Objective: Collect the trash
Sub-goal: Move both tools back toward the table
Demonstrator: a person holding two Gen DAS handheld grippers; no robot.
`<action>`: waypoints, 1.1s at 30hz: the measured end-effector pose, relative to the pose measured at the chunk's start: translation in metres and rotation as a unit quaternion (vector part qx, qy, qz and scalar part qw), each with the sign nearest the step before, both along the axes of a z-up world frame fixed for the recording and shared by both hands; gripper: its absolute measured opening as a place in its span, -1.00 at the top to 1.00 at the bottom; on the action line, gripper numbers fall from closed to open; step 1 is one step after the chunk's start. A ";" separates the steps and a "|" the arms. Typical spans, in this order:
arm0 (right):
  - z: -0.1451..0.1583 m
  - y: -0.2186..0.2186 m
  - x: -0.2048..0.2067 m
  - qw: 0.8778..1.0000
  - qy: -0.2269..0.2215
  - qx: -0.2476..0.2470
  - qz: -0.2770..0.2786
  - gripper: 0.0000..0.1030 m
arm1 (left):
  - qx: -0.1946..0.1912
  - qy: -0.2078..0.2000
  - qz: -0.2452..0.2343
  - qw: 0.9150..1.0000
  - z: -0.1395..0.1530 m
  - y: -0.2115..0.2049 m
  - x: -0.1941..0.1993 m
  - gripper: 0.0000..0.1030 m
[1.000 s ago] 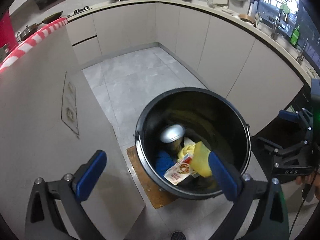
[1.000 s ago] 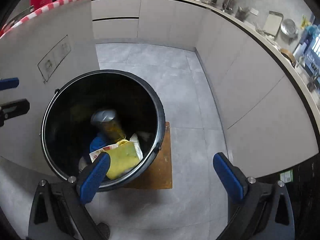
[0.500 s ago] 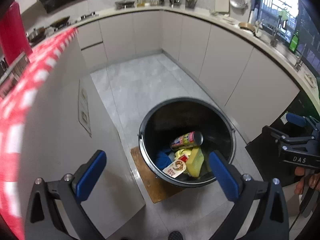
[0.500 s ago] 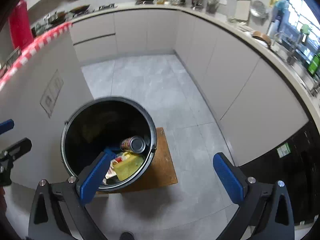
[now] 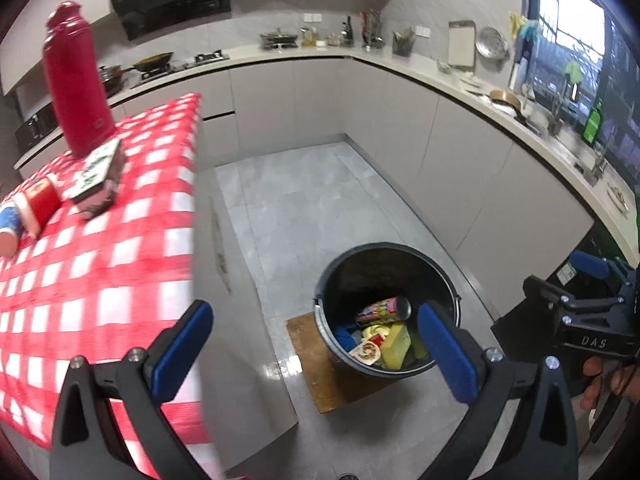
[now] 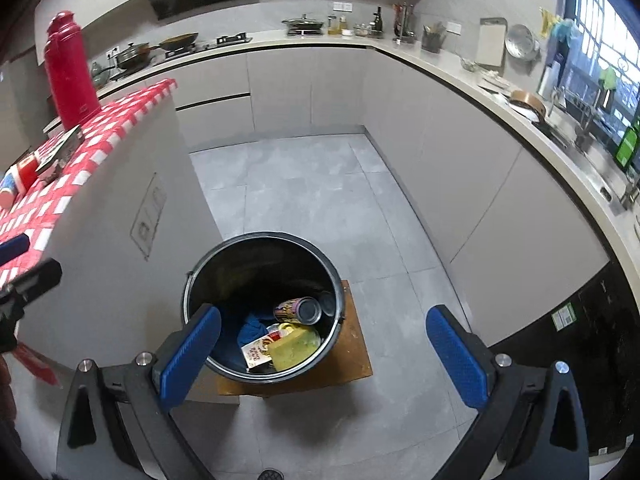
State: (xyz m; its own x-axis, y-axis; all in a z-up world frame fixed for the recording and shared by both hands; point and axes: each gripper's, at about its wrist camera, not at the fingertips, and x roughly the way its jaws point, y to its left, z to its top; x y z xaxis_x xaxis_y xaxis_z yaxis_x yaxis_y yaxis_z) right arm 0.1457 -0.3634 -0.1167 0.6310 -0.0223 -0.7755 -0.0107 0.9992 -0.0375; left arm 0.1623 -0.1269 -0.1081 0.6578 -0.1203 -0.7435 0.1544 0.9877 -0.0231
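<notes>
Judging by the bucket, a good share is done: a printed can, a yellow sponge, a small carton and a blue rag lie inside. The can rests on its side, long axis roughly level, open end facing me. My left tool and right tool both hang empty, jaws spread wide. Still left on the checked surface: a red can on its side and what looks like a flat packet beside the red flask.
</notes>
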 end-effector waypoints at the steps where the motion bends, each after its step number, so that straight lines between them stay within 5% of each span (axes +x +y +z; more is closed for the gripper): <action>1: 0.005 0.005 -0.001 1.000 -0.004 0.001 0.004 -1.00 | -0.002 -0.004 0.007 1.000 0.004 0.008 -0.002 -1.00; 23: 0.079 0.183 0.001 0.984 -0.090 0.056 0.143 -1.00 | -0.012 -0.053 0.151 0.987 0.045 0.183 -0.057 -1.00; 33: 0.086 0.275 0.006 0.977 -0.062 0.045 0.199 -1.00 | -0.008 -0.062 0.239 0.969 0.043 0.280 -0.078 -0.99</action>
